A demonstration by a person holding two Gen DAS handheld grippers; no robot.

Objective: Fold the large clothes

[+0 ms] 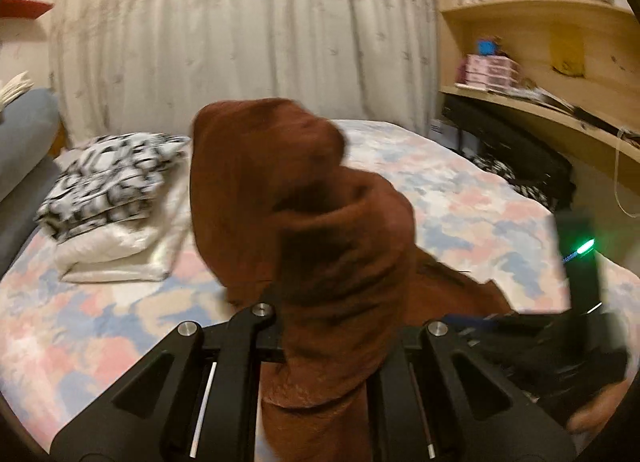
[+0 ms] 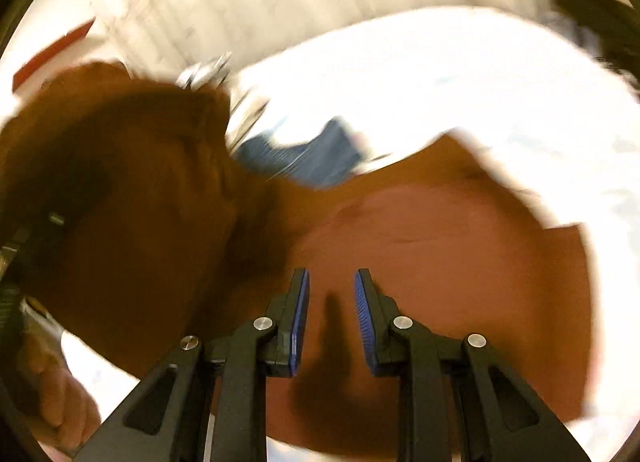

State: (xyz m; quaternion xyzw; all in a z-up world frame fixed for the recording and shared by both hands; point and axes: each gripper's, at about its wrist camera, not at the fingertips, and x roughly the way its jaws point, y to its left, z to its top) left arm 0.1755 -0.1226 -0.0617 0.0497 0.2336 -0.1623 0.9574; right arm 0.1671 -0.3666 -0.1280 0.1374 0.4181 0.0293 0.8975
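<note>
Place: home bedroom | ahead of claw: bed [image 1: 460,198] with pastel cover, pillow [image 1: 116,254] ahead-left | behind: curtain [image 1: 240,34] | right: wooden shelves [image 1: 532,18] held books

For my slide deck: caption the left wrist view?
Left tool lifts bunched brown garment above the pastel bed.

left gripper [image 1: 332,326] fingertips hidden under brown garment [image 1: 320,222] | right view motion-blurred | bedspread [image 2: 440,74] washed out
</note>
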